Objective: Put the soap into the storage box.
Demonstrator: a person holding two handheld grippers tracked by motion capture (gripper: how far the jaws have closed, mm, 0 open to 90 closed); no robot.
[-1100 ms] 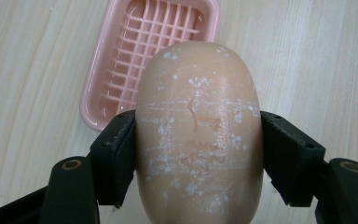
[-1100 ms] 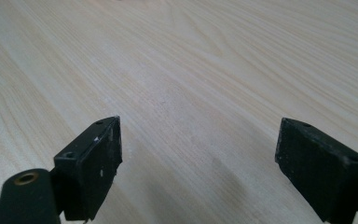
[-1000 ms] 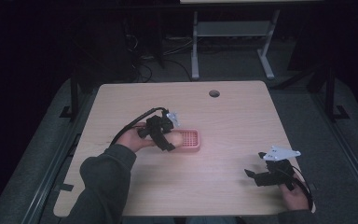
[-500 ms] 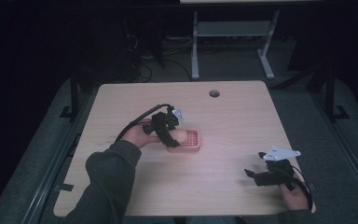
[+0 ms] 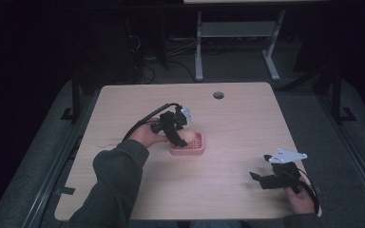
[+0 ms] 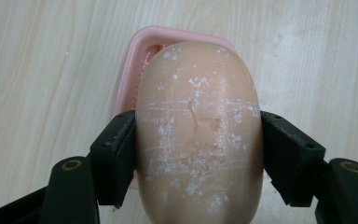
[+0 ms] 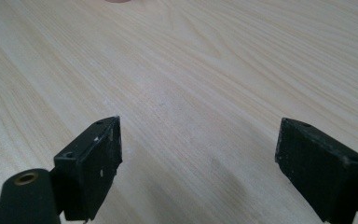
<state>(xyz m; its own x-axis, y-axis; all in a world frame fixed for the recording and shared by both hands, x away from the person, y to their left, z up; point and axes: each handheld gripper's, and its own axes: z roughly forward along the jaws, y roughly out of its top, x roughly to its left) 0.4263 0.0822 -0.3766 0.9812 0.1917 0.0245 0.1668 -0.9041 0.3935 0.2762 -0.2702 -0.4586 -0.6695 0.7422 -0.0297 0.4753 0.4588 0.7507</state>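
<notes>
My left gripper (image 6: 198, 156) had its jaws clamped on the pale oval soap bar (image 6: 198, 126), held just above the pink plastic soap dish (image 5: 189, 145). Released off-centre, I judged, the slick bar could slide onto the desk (image 5: 228, 118). My right gripper (image 7: 198, 158) sat with jaws apart.

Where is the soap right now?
The soap is clamped between the left gripper's jaws, right above the pink dish near the middle of the table.

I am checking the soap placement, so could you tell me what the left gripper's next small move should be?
Probably lower it straight down: the left gripper has its fingers shut on the bar of soap, directly over the pink soap dish.
</notes>
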